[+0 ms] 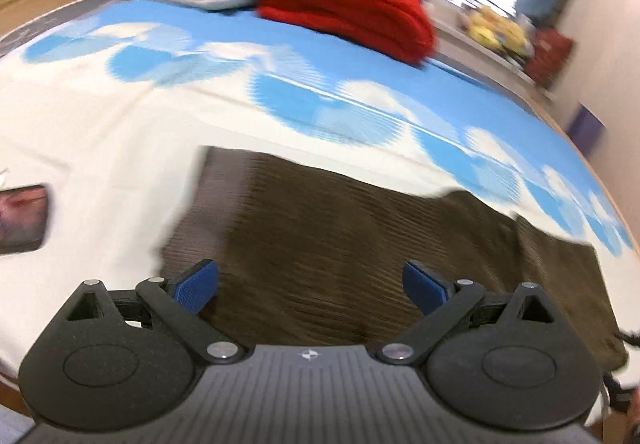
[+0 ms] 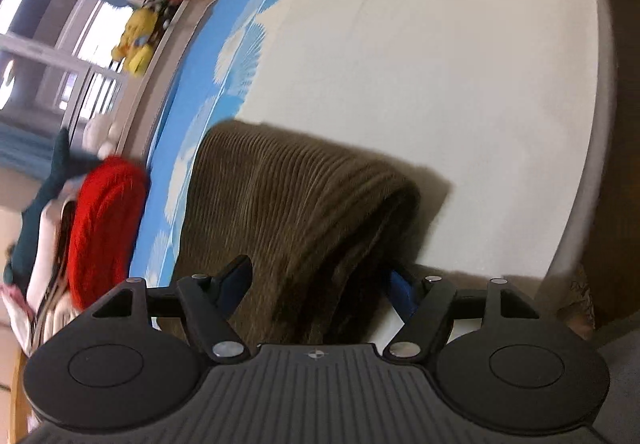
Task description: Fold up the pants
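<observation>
Brown ribbed corduroy pants (image 1: 360, 244) are laid on the cream-and-blue bedsheet (image 1: 120, 116), below the red folded blanket (image 1: 348, 0). The left gripper (image 1: 311, 288) is spread, empty, above them; the right gripper (image 2: 316, 290) is spread astride their raised fold (image 2: 360, 212), which should be pinched squarely and edges aligned.

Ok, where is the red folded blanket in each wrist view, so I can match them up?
Left wrist: red blanket at top centre, far across the bed.
Right wrist: red blanket at the left edge, mid-height.
Shared landmark: the brown pants on the blue-and-cream sheet.
</observation>
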A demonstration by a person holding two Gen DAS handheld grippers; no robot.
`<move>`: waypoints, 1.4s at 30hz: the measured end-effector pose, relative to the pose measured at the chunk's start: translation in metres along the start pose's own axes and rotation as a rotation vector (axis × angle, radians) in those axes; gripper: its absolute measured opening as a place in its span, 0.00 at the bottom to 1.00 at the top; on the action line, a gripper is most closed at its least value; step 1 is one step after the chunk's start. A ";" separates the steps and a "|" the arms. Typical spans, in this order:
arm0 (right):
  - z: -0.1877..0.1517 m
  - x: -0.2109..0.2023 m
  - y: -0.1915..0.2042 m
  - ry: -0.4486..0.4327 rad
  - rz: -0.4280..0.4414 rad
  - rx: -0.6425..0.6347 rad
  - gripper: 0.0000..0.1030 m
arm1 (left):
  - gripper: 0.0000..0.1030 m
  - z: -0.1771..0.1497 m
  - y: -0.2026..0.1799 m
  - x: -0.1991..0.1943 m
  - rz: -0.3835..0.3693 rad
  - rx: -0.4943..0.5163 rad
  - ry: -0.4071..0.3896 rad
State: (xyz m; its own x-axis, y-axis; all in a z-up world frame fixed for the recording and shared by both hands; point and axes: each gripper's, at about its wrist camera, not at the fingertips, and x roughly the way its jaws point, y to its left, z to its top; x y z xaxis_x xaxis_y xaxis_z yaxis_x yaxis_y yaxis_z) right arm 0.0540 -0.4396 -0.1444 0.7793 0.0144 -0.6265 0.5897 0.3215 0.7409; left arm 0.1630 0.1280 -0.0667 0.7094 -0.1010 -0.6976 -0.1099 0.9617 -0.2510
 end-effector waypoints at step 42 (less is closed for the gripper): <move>-0.366 0.003 0.268 -0.289 0.386 -1.757 0.22 | 0.97 0.066 0.095 -0.019 -0.215 -0.239 -0.002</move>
State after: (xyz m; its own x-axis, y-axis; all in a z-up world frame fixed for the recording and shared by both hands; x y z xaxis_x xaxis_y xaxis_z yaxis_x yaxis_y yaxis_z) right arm 0.1367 -0.0068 -0.0366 0.9233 0.2368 -0.3025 -0.3463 0.8541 -0.3881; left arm 0.1848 0.2382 -0.0334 0.7357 -0.2943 -0.6100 -0.1179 0.8313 -0.5432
